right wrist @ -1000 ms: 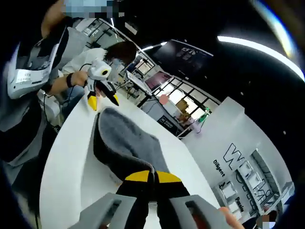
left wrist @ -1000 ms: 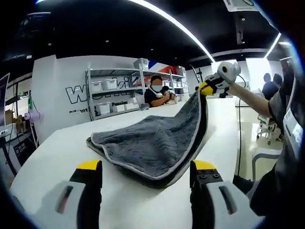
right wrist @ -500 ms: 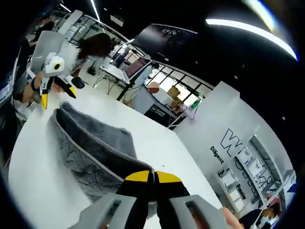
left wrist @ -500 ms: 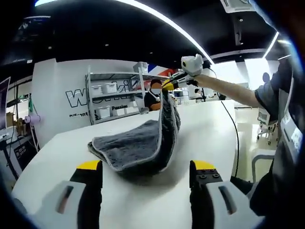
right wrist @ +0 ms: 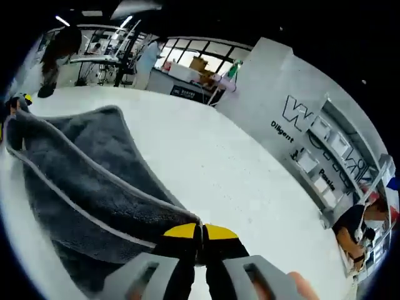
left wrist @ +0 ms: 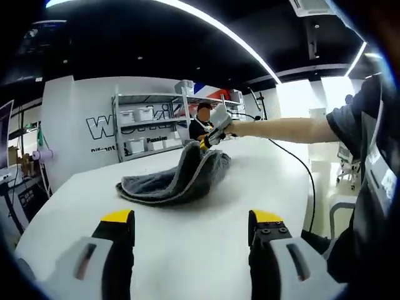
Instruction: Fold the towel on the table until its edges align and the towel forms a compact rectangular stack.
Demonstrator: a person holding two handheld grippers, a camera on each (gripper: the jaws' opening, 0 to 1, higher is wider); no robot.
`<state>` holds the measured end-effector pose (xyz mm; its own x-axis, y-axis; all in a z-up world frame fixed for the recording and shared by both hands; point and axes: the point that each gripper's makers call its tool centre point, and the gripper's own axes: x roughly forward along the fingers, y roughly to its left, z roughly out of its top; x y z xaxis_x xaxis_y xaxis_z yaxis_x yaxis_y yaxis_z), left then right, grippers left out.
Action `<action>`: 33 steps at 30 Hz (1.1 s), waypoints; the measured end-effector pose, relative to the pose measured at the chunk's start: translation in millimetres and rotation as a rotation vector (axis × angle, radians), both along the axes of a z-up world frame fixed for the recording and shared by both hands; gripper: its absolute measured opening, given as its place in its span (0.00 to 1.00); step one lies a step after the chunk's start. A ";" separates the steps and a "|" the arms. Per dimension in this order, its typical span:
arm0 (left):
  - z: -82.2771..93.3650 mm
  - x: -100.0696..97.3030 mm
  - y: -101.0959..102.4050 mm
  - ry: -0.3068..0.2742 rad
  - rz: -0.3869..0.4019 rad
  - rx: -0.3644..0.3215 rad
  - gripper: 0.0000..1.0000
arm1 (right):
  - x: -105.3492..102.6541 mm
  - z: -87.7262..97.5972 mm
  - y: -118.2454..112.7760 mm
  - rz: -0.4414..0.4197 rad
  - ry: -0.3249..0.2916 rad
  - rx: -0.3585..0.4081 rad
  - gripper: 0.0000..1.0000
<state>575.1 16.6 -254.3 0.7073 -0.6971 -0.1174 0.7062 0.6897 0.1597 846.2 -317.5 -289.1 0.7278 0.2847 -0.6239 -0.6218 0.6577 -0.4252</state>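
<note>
My right gripper has its jaws clamped on a corner of the grey towel, the yellow tips pressed together with the piped hem running out from between them. In the left gripper view that same right gripper sits at the far side of the white worktop, low over the cloth, with my forearm stretched across. My left gripper has its jaws apart and holds nothing; it hovers over bare worktop, well short of the towel.

The towel lies mid-worktop, doubled over itself in a humped roll, not yet flat. From the right gripper view the carried layer drapes back over the lower layer, and its pale edge runs diagonally, so I judge the fold about half laid.

To finish this step well, I should carry the pinched corner on until it sits over the matching corner underneath, keeping the cloth lightly taut so the hump rolls out instead of bunching. I would lower it close to the surface before letting go, so the corner drops where I aim it. The free left jaws could press the fold line or the near hem to stop the lower layer sliding. The pile looks thick and soft, so it may creep; checking that the piped hems lie one over the other before release seems wise.
</note>
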 end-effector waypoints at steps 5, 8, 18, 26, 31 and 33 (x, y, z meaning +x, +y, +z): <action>-3.6 1.4 0.4 0.010 0.006 0.013 0.78 | 3.2 -7.3 -0.8 -0.021 0.011 0.072 0.03; -1.8 1.9 -0.6 0.007 0.005 0.008 0.78 | 0.3 -7.3 -1.3 -0.026 0.024 0.086 0.03; 0.0 -1.6 -5.0 0.006 -0.008 -0.001 0.78 | 0.2 -0.5 -2.9 -0.042 0.009 0.101 0.07; 2.7 -3.3 -2.8 0.001 -0.006 -0.005 0.78 | -4.7 29.7 -25.5 -0.126 -0.054 0.461 0.28; 4.3 -3.4 -5.0 -0.003 -0.011 -0.001 0.78 | -31.2 68.0 -28.8 -0.051 -0.127 0.713 0.37; 6.2 -3.8 -6.9 -0.008 -0.018 -0.003 0.78 | -44.0 77.9 -30.7 -0.027 -0.151 0.748 0.42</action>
<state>571.3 9.7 -248.1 0.6957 -0.7098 -0.1104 0.7171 0.6775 0.1633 802.1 -348.2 -211.1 0.8024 0.5735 -0.1652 -0.5722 0.8179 0.0604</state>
